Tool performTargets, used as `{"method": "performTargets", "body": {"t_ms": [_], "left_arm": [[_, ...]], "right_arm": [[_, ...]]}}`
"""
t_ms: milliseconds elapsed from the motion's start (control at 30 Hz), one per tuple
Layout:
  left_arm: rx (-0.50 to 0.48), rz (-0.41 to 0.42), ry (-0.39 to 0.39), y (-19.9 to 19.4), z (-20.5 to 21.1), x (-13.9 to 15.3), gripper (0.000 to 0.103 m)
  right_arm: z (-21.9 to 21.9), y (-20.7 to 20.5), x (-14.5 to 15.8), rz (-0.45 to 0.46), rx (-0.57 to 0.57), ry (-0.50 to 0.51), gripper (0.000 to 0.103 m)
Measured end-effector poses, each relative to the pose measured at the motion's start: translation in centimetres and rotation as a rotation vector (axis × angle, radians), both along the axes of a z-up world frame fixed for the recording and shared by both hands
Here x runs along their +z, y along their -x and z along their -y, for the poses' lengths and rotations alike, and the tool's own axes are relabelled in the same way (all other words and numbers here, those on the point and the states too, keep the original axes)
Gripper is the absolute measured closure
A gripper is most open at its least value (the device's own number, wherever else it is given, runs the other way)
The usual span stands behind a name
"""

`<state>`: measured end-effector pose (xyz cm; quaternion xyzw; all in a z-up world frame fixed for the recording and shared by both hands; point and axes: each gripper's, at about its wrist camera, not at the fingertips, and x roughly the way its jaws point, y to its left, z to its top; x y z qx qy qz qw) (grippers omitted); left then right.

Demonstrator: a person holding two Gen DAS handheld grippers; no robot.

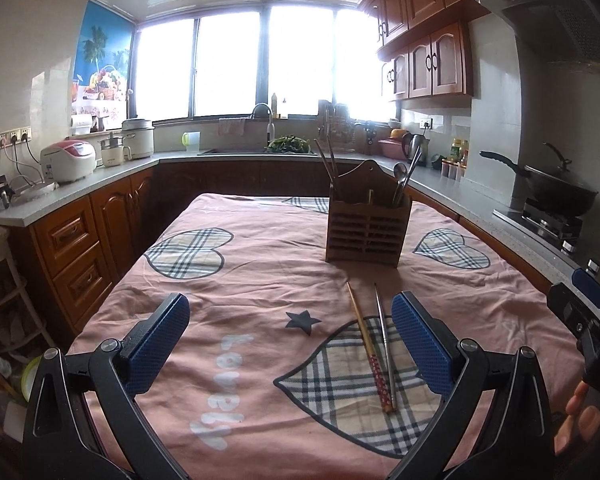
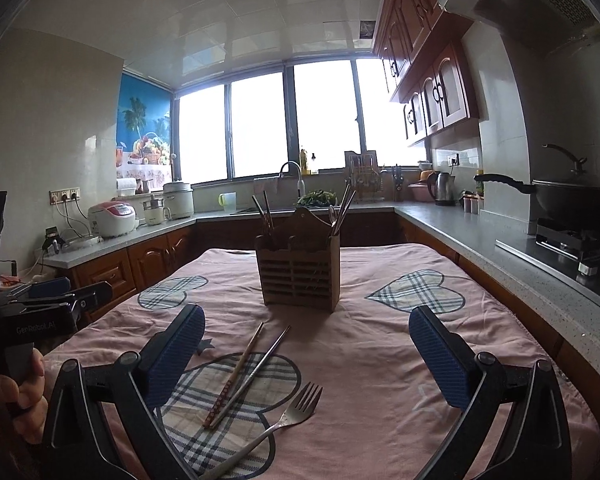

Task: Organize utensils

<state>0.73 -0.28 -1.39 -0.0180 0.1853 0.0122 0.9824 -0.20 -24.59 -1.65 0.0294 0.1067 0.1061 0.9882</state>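
Three loose utensils lie on the pink cloth of the table point(image 2: 380, 360), all on the near side of the one wooden holder point(image 2: 300, 276): one wooden chopstick point(image 2: 236, 372) with a patterned end, one metal chopstick point(image 2: 256, 374), and one fork point(image 2: 288, 416); the two chopsticks lie side by side and nearly touching at their near ends, long axes running from the near edge of the table toward the holder, their far tips spread slightly apart; the fork lies nearer than both, well apart from the holder, its tines aimed toward the holder and its handle trailing back to the near edge; the holder stands upright toward the far half of the table, with a couple of dark chopsticks point(image 2: 265, 212) sticking up at its left side and a spoon with metal sticks point(image 2: 342, 210) at its right; nothing lies between the loose utensils and the holder; the left claw point(image 1: 290, 346) is spread wide and empty, the chopsticks lying just inside its right finger; the right claw point(image 2: 306, 354) is also spread wide, holding nothing; kitchen counters, a wok point(image 2: 576, 204) and a rice cooker point(image 2: 112, 218) ring the table.
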Motion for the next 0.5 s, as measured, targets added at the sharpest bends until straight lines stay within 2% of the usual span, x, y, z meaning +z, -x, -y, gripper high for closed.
{"method": "performTargets", "body": {"t_ms": [167,500], "left_arm": [[0.020,-0.015,-0.025,0.2,0.3,-0.9,0.000],[0.048,-0.022,-0.020,0.5,-0.2,-1.2,0.000]], "right_arm": [[-0.1,0.0,-0.6,-0.026,0.001,0.000,0.000],[-0.5,0.2,-1.3,-0.049,0.005,-0.003,0.000]]}}
